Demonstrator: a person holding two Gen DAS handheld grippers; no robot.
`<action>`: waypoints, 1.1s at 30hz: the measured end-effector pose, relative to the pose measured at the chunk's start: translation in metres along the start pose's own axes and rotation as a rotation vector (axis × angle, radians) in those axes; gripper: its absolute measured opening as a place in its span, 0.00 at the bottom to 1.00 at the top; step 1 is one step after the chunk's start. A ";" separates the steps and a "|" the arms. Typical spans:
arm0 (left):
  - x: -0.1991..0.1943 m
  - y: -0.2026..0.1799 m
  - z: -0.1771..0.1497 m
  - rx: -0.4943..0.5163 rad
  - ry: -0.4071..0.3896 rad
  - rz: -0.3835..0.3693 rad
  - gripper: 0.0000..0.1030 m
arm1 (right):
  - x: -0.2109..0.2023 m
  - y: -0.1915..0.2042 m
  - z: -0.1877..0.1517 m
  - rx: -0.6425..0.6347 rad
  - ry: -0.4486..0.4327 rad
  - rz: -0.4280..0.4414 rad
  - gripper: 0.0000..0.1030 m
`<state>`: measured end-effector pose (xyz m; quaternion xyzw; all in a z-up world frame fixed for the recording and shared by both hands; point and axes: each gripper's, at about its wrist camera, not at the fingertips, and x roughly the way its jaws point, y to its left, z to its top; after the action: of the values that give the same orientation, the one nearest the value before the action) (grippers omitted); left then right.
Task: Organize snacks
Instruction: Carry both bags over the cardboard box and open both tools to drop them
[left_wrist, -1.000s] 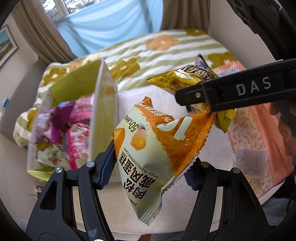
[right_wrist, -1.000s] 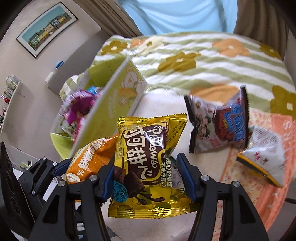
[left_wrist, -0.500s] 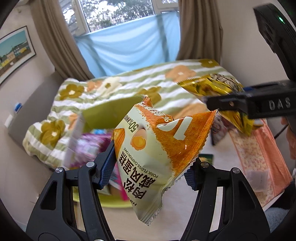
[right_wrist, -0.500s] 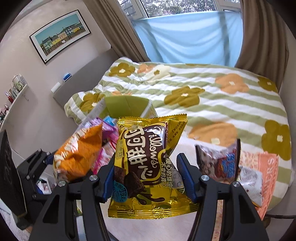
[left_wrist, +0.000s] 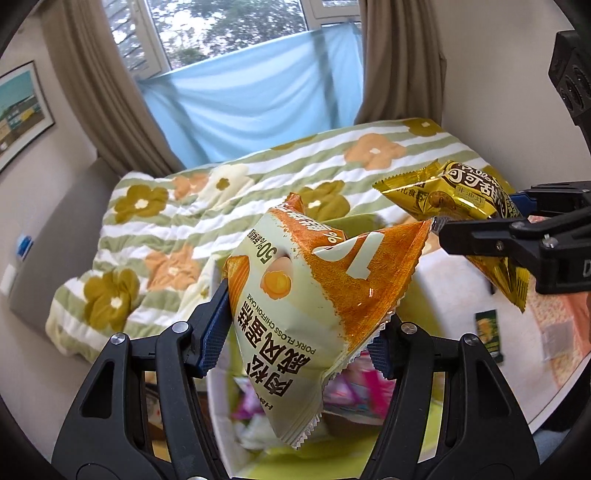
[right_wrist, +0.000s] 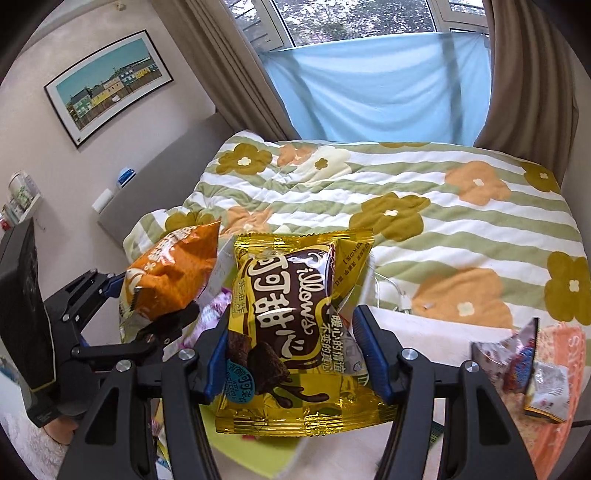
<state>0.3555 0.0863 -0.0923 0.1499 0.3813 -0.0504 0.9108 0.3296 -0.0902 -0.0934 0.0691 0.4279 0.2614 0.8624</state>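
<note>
Room: bedroom, a flowered quilt (left_wrist: 236, 199) on the bed, a blue sheet (left_wrist: 251, 96) hung below the window.

Left wrist view, left gripper (left_wrist: 301, 328): closed on an orange and pale green pork floss cake packet (left_wrist: 314, 295), held up in the air.
Left wrist view, below: a green box (left_wrist: 280, 456) blurred under the packet, pink wrappers inside it.
Left wrist view, right gripper (left_wrist: 484, 229): seen side-on, clamping a gold chocolate pillow packet (left_wrist: 461, 199).

Right wrist view, right gripper: fingers pressed on both sides of the gold packet, which hangs upright.
Right wrist view, leftovers: two or three loose snack packets (right_wrist: 524, 365) lying on the white and orange surface, well apart from the box.

Step, as I judge it: both packets carried over the box, ready to drop.
Next move calls for: lowering each packet inside the walls, then opening the fingers, one at a time so the packets do not collide.
</note>
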 end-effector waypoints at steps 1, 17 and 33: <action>0.007 0.006 0.001 0.006 0.004 -0.012 0.59 | 0.006 0.003 0.003 0.007 0.002 -0.006 0.56; 0.095 0.043 0.005 -0.002 0.114 -0.096 0.93 | 0.081 0.007 0.025 0.102 0.080 -0.061 0.56; 0.078 0.060 -0.027 -0.124 0.166 -0.069 0.94 | 0.110 -0.010 0.020 0.164 0.149 -0.046 0.58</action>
<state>0.4046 0.1533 -0.1516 0.0837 0.4629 -0.0456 0.8812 0.4032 -0.0403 -0.1613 0.1099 0.5125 0.2101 0.8253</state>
